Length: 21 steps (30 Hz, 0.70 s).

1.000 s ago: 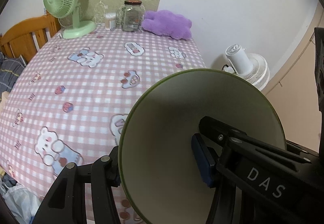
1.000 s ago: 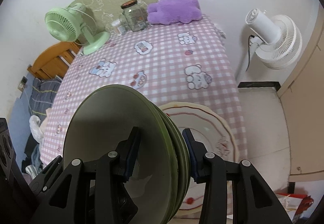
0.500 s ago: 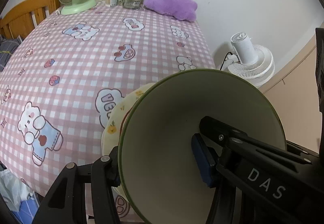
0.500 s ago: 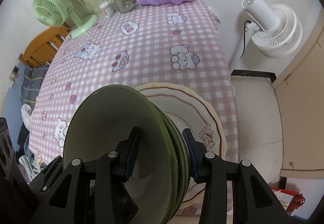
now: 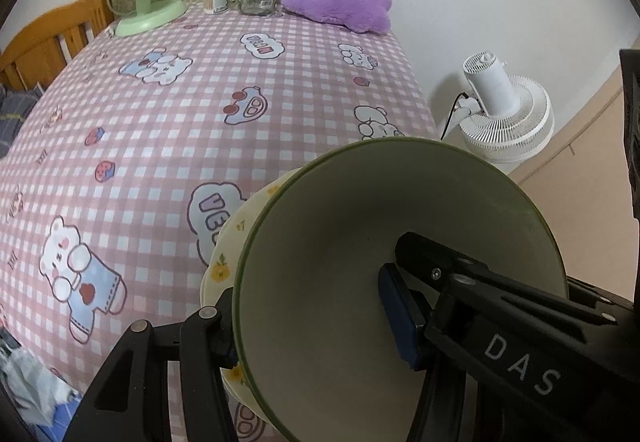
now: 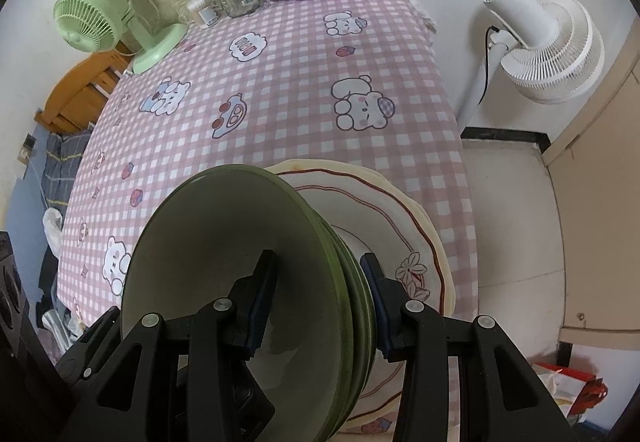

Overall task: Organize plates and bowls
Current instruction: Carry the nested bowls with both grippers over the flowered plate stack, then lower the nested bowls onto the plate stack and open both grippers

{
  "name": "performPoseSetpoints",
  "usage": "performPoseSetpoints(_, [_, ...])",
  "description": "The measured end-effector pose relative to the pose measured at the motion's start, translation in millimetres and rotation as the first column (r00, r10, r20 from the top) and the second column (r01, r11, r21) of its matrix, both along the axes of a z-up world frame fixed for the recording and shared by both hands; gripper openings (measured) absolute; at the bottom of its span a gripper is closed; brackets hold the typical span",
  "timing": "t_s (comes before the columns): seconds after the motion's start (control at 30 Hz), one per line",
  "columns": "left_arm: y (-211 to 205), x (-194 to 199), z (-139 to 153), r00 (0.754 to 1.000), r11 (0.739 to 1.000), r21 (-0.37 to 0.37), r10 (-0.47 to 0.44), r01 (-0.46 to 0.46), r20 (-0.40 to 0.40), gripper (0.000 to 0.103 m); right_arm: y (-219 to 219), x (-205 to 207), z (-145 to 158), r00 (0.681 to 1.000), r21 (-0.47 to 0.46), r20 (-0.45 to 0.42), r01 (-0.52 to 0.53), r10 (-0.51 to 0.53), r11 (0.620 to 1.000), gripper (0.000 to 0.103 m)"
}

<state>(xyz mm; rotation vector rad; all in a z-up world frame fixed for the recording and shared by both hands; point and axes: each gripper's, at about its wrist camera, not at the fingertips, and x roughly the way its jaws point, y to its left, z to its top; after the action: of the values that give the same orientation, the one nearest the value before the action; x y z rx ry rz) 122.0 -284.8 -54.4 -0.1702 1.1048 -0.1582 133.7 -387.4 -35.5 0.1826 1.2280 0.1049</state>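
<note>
**Green bowls clamped on edge above the cream plates**

Where the pink checked tablecloth (image 5: 168, 146) nears its front edge, both grippers hold green dishes tipped up on their rims. In the left wrist view the left gripper (image 5: 308, 314) has one green bowl (image 5: 360, 242) between its fingers: the blue pad of one finger (image 5: 400, 318) lies against the inner wall, the other finger (image 5: 216, 326) sits behind the outer wall. Behind the bowl a cream flowered plate (image 5: 224, 262) shows only as a crescent, and whether bowl and plate touch cannot be told.

In the right wrist view the right gripper (image 6: 318, 290) is partly closed on a nested stack of green bowls (image 6: 224, 242), one pad inside the innermost, the other against the outermost. Their lower rims are cut off. Beyond lies a cream red-lined plate (image 6: 404, 234) on the cloth, half hidden by the stack.
</note>
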Motion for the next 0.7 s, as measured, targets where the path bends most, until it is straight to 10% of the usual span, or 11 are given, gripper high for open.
performPoseSetpoints(0.6, [-9,-10,0,0.999,0.996,0.088,-0.016,0.013,0.035,0.071,-15,-21,2,0.995,0.046,0.104,-0.011,0.006,0.999,0.047])
performPoseSetpoints(0.7, [-8,-10,0,0.999,0.995,0.096,-0.015,0.011,0.035,0.073,-18,-22,2,0.993,0.039,0.116,0.006,-0.011,0.999,0.066])
